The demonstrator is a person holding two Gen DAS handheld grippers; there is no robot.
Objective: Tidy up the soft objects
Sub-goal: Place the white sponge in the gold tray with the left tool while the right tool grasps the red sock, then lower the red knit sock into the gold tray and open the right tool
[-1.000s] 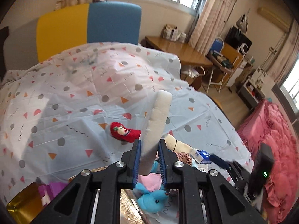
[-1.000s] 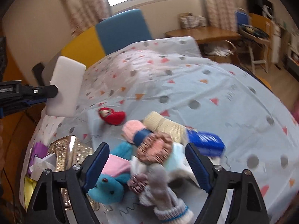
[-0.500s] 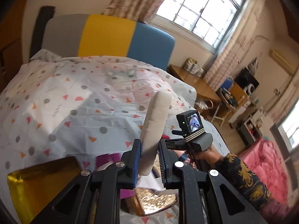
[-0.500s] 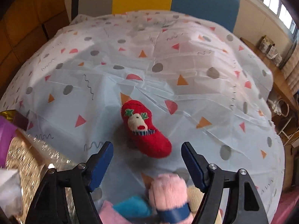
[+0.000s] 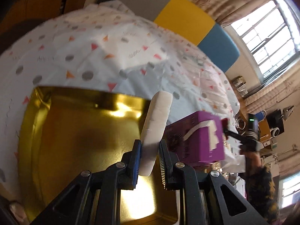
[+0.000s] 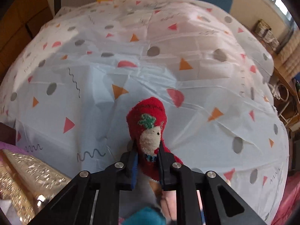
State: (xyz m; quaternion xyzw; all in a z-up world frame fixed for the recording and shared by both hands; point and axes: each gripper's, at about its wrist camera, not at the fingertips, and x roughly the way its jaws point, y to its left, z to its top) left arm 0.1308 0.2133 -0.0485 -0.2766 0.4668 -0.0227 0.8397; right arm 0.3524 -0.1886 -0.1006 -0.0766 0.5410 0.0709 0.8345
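In the left wrist view my left gripper (image 5: pixel 149 150) is shut on a white sponge pad (image 5: pixel 156 127), held upright over the right side of an empty gold tray (image 5: pixel 78 136). In the right wrist view my right gripper (image 6: pixel 148 157) is shut on a red sock (image 6: pixel 149 129) with a white animal face, which lies on the patterned bed sheet (image 6: pixel 150 56). The sock's toe points away from me. A blue plush toy (image 6: pixel 146 215) and a pink soft item (image 6: pixel 168 200) show blurred below the gripper.
A purple box (image 5: pixel 198 136) with white tape stands right of the gold tray. A glittery gold tray (image 6: pixel 24 176) lies at the lower left in the right wrist view. The person's right hand (image 5: pixel 251 150) and gripper show at the right. A grey-yellow-blue headboard (image 5: pixel 180 18) is behind.
My left gripper swung left and down with the sponge, from above the bed to over the gold tray. My right gripper moved forward and closed on the red sock.
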